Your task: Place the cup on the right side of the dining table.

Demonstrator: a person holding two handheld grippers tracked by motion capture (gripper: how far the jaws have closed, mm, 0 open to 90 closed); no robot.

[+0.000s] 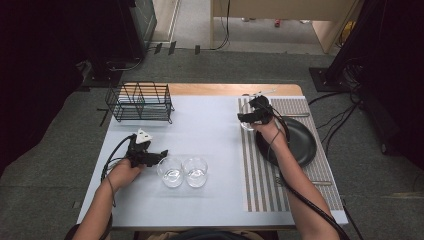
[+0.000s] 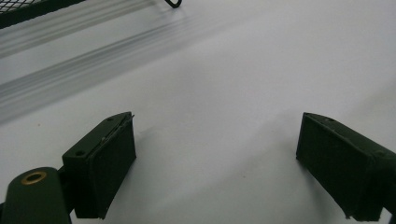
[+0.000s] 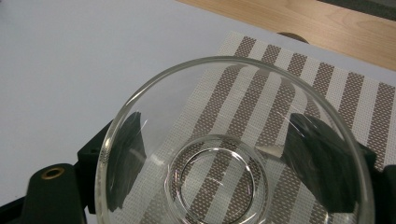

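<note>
1. While the person's right hand (image 1: 267, 131) is reaching toward the upper right of the high view, the right gripper (image 1: 248, 118) is clasping a clear glass (image 1: 246, 123) over the left edge of the striped placemat (image 1: 260, 175).
2. In the right gripper view, the glass (image 3: 233, 154) is sitting low in the centre of the frame, and the two black jaws are pressing against its wall from left and right, so the grip is closed on it.
3. The striped placemat (image 3: 289, 93) is showing through the glass bottom there, with the white table cover (image 3: 93, 60) spreading to the left and bare wood (image 3: 303, 23) running along the top.
4. In the lower left of the high view, the left gripper (image 1: 161, 154) is lying close to the table, its tips just beside the nearer of two more glasses (image 1: 171, 171), (image 1: 195, 171).
5. In the left gripper view, its jaws are standing wide apart with nothing but white cover (image 2: 210, 93) between them.
6. A black plate (image 1: 302, 142) is lying on the placemat at the right, and a wire rack (image 1: 140, 102) is standing at the upper left of the table.
</note>
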